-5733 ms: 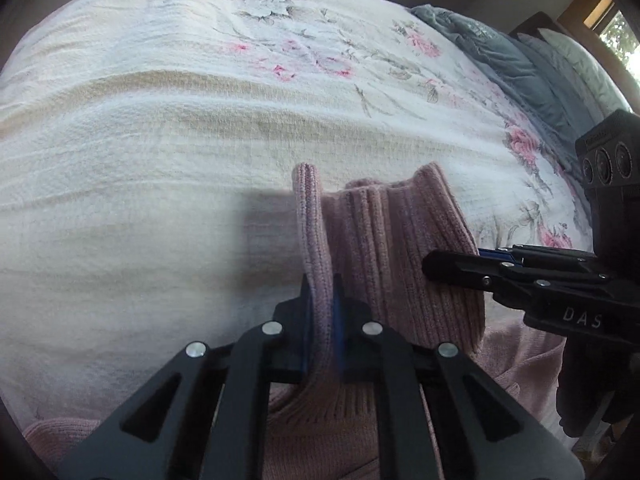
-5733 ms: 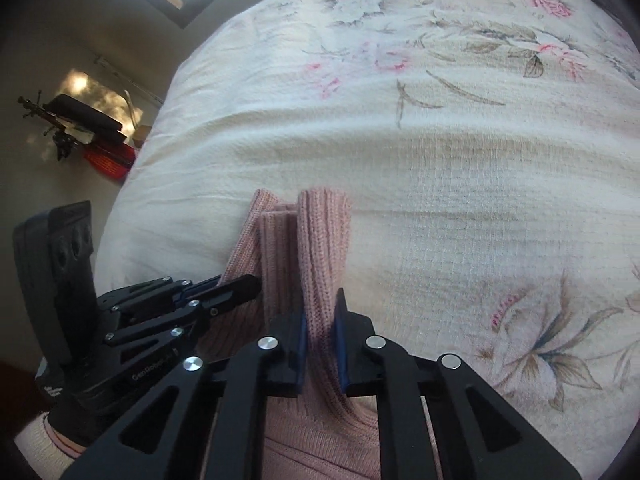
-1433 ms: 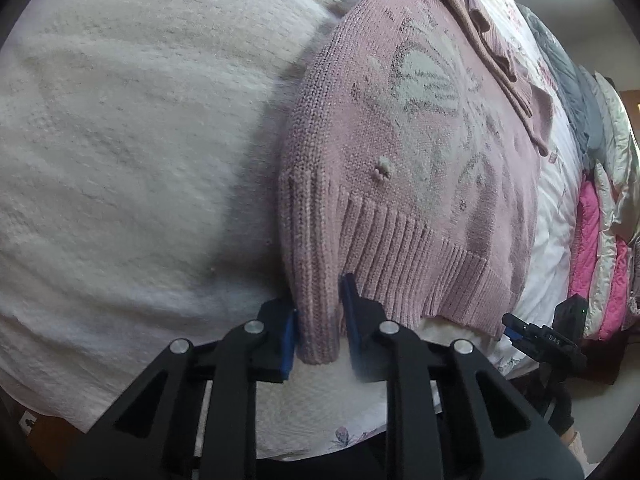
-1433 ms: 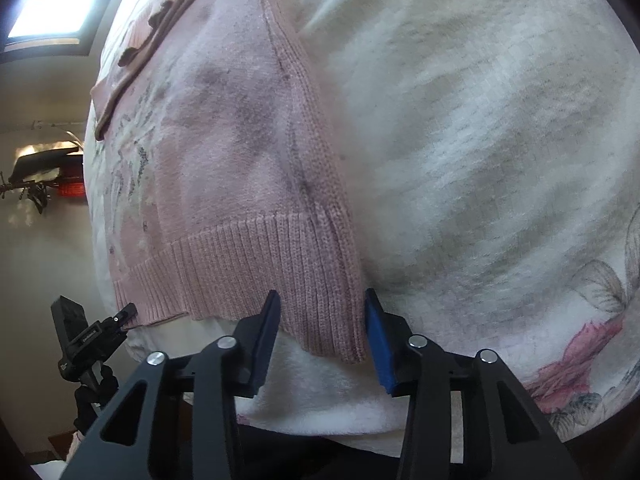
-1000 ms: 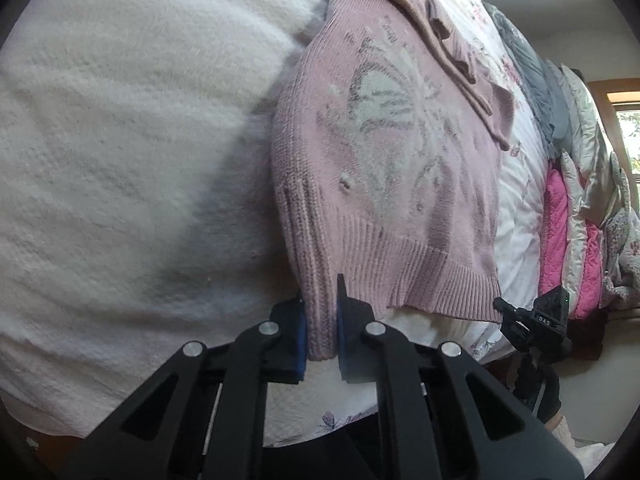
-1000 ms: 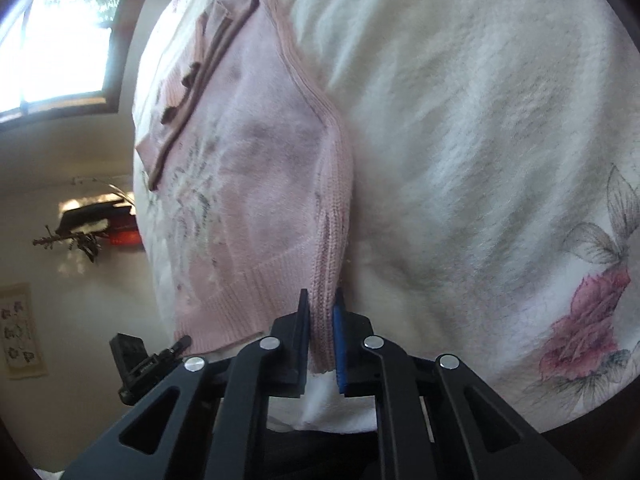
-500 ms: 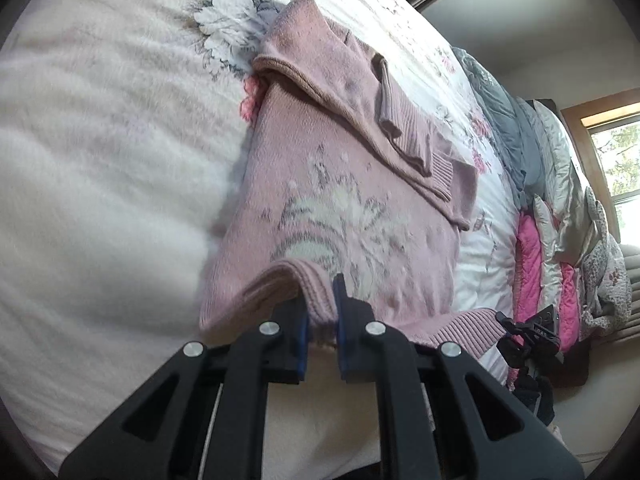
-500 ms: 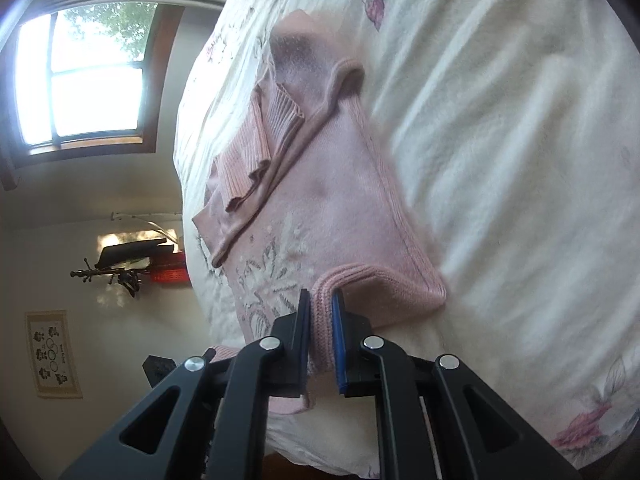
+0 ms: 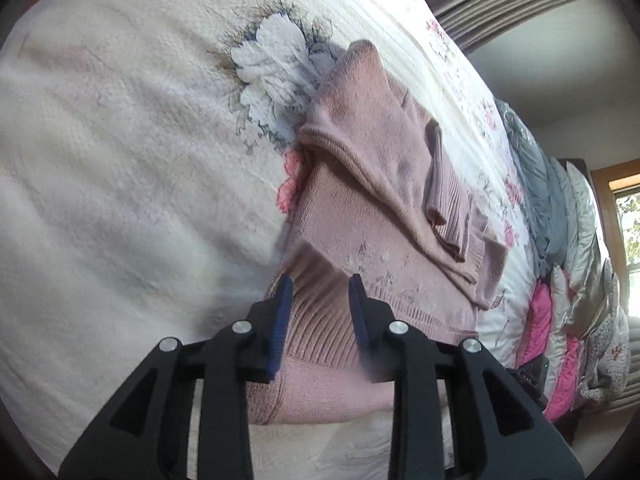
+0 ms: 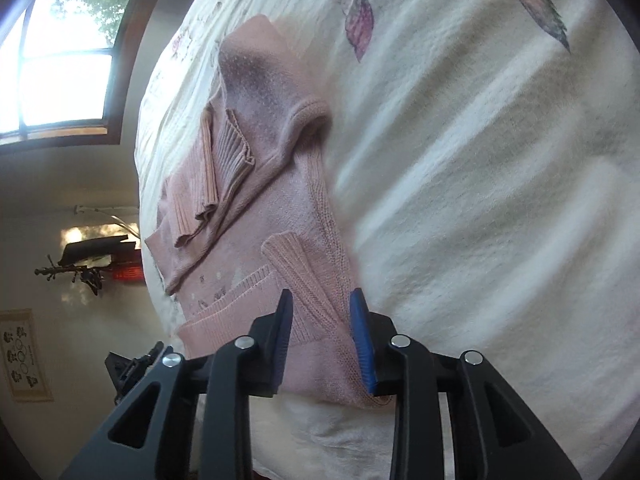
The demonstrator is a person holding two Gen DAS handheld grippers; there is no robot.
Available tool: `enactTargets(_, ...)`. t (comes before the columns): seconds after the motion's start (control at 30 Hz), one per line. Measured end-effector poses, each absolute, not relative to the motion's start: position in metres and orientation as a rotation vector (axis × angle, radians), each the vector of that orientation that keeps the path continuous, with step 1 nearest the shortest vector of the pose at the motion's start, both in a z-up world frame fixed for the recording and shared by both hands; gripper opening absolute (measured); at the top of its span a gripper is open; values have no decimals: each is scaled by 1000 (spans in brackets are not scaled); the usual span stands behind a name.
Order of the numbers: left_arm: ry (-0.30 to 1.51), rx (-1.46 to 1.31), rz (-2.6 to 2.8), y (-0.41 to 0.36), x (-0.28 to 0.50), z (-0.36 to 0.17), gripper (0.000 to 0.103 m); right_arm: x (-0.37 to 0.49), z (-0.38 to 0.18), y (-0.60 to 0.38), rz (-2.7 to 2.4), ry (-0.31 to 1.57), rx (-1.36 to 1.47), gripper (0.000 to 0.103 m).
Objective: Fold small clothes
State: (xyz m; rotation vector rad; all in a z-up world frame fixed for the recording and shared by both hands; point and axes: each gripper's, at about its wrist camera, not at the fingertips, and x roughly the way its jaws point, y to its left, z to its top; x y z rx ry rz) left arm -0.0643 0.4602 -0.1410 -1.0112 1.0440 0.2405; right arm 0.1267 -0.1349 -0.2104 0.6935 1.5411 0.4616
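A small pink knit sweater lies on the bed, sleeves folded in across its upper part and the ribbed hem doubled up over the body. My left gripper stands open over the hem's left corner, the ribbed knit lying loose between its blue pads. In the right wrist view the same sweater shows its right side. My right gripper is open as well, with the ribbed hem corner lying free between its fingers. The other gripper shows dark at the lower left.
The cream floral bedspread spreads to the left and far side. Grey, pink and patterned bedding is piled along the right edge. Left of the bed are a window, a wall and a dark stand.
Both grippers carried the hem up over the sweater's body and, since half a second ago, have opened and let it drop there.
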Motion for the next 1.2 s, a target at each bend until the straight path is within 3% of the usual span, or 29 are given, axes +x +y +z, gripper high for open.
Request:
enactTargets(0.1, 1049, -938, 243, 461, -63, -129, 34, 127, -197, -128, 491, 1522, 560, 31)
enactTargets(0.2, 1126, -769, 215, 445, -48, -128, 36, 126, -184, -110, 538, 1496, 434, 38)
enactTargets(0.4, 1236, -562, 184, 418, -27, -149, 42, 122, -171, -77, 598, 1472, 279, 42)
enactTargets(0.73, 1284, -588, 191, 423, -24, -178, 45, 122, -173, -47, 646, 1475, 162, 46)
enactTargets(0.83, 1296, -583, 167, 418, -20, -181, 31, 124, -176, -40, 646, 1480, 123, 49)
enactTargets(0.87, 1296, -582, 165, 418, -20, -180, 16, 125, -176, -38, 646, 1480, 109, 49)
enactTargets(0.9, 1288, -594, 157, 416, -20, -179, 9, 125, -177, -36, 646, 1480, 98, 49)
enactTargets(1.07, 1202, -608, 85, 403, -27, -158, 8, 125, -176, -30, 661, 1463, 47, 49)
enactTargets(1.2, 1259, -557, 108, 398, -22, -170, 9, 126, -180, -22, 668, 1455, -19, 56)
